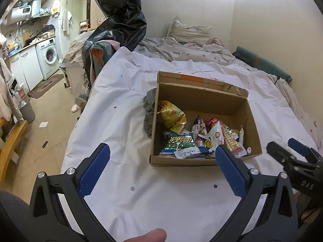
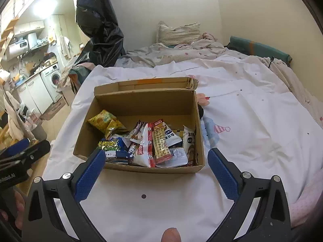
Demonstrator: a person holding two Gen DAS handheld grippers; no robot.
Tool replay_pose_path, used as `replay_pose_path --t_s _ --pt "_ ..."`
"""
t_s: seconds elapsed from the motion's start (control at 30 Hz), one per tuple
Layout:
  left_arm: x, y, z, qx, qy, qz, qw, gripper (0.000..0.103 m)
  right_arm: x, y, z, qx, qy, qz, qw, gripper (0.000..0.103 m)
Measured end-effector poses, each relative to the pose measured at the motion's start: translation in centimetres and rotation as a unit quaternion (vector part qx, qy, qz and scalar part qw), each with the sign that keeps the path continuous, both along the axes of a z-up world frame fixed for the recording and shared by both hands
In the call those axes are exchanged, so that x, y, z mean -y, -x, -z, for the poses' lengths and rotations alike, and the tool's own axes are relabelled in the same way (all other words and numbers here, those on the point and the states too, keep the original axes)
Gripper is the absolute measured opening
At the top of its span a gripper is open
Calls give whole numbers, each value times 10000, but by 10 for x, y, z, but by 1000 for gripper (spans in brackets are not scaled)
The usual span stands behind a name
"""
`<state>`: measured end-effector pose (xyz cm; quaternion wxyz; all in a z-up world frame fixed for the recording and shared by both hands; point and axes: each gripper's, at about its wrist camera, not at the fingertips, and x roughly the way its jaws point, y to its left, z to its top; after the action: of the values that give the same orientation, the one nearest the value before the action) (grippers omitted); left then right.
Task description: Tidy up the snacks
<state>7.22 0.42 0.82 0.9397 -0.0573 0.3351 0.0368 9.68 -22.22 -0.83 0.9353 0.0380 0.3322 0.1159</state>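
Note:
An open cardboard box point(image 1: 210, 100) point(image 2: 141, 100) sits on the white bed sheet point(image 1: 125, 121). Inside lie several snack packets: a yellow crinkled bag point(image 1: 172, 117) point(image 2: 105, 122), a green and blue pack point(image 1: 179, 143) point(image 2: 110, 145), and red and white sachets point(image 1: 226, 139) point(image 2: 159, 143). My left gripper point(image 1: 162, 151) is open just before the box's near left corner, nothing between its blue pads point(image 1: 94, 171). My right gripper point(image 2: 156, 159) is open too, straddling the box's near wall without touching it. The right gripper point(image 1: 290, 153) also shows at the right edge of the left wrist view.
A grey cloth point(image 1: 150, 109) lies against the box's left side. A pillow point(image 1: 189, 31) and crumpled quilt point(image 1: 181, 50) fill the bed's far end. Black plastic bags point(image 1: 119, 16) hang left of the bed. The kitchen with a washing machine point(image 1: 49, 56) is far left.

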Motion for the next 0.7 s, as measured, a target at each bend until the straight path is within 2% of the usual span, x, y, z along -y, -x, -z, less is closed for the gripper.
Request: replay_pose_path --t_s 0.7 --pt "2 -1 2 -38 -39 52 10000 103 -1 -1 2 17 83 52 10000 103"
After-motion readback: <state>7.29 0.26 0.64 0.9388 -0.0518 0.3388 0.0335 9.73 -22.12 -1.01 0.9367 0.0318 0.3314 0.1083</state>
